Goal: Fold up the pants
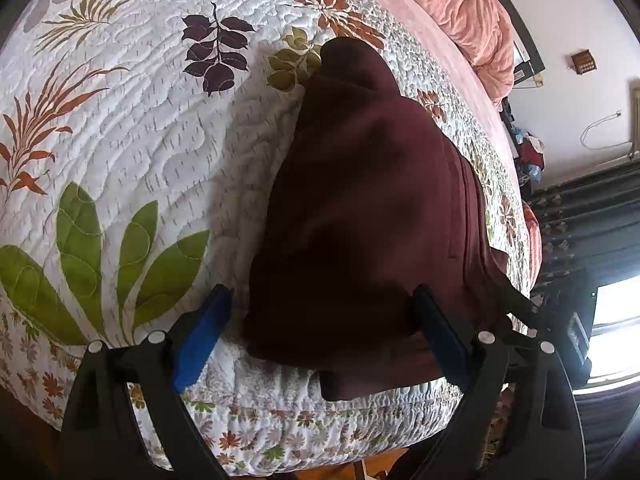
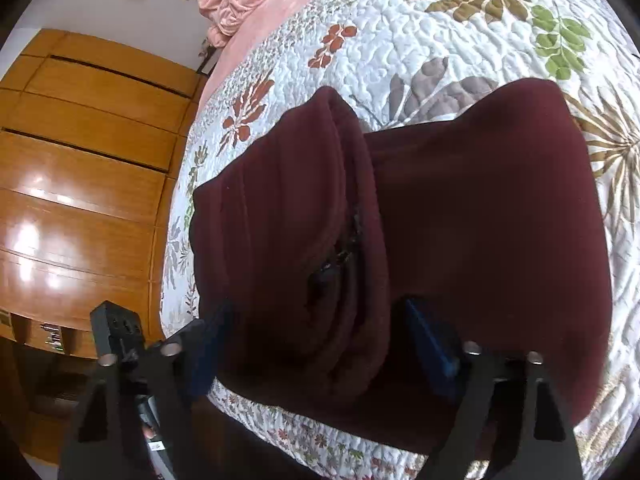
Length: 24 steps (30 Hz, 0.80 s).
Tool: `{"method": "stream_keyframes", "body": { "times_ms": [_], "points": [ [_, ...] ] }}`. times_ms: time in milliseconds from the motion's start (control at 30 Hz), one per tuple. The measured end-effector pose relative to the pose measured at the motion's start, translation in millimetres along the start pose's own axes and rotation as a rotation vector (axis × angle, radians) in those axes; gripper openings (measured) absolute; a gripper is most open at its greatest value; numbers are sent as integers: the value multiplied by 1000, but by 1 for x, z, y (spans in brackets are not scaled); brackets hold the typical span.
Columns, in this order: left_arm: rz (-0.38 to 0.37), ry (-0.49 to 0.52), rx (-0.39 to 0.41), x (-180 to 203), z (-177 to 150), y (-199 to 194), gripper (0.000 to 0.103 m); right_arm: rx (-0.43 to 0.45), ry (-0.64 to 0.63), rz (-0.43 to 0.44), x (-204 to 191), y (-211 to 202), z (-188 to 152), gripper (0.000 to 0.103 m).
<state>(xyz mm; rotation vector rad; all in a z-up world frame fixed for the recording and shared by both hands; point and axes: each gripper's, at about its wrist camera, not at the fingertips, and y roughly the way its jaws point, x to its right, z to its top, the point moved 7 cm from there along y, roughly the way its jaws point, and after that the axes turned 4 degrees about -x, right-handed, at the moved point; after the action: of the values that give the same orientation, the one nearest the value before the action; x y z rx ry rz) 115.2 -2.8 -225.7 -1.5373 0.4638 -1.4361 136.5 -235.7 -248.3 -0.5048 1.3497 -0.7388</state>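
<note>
Dark maroon pants [image 1: 360,208] lie on the floral quilt, folded into a thick stack near the bed's front edge. In the right wrist view the pants [image 2: 460,220] show a folded roll on the left with a dark zipper or pocket opening, and a flat layer on the right. My left gripper [image 1: 324,320] is open, its blue pads on either side of the near end of the stack. My right gripper [image 2: 316,332] is open too, its jaws on either side of the folded roll's near end. Neither gripper pinches the cloth.
The white quilt [image 1: 140,128] with leaf prints covers the bed. A pink blanket [image 1: 460,4] is bunched at the headboard. A wooden wardrobe [image 2: 80,168] stands beside the bed. Dark curtains and a bright window [image 1: 612,312] are on the other side.
</note>
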Motion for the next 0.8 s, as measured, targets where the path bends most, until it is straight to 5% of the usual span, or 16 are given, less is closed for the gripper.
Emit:
{"method": "stream_keyframes", "body": {
  "times_ms": [67,233,567,800],
  "points": [
    [-2,-5,0,0,0,1,92,-11,4,41,-3,2,1,49],
    [-7,-26,-1,-2,-2,-2,92,16,-13,80,-12,-2,1,32],
    [-68,-49,106,10,9,-45,92,171,-185,101,-70,-85,6,28],
    [-51,49,78,39,1,-34,92,250,-175,56,-42,-129,0,28]
  ]
}}
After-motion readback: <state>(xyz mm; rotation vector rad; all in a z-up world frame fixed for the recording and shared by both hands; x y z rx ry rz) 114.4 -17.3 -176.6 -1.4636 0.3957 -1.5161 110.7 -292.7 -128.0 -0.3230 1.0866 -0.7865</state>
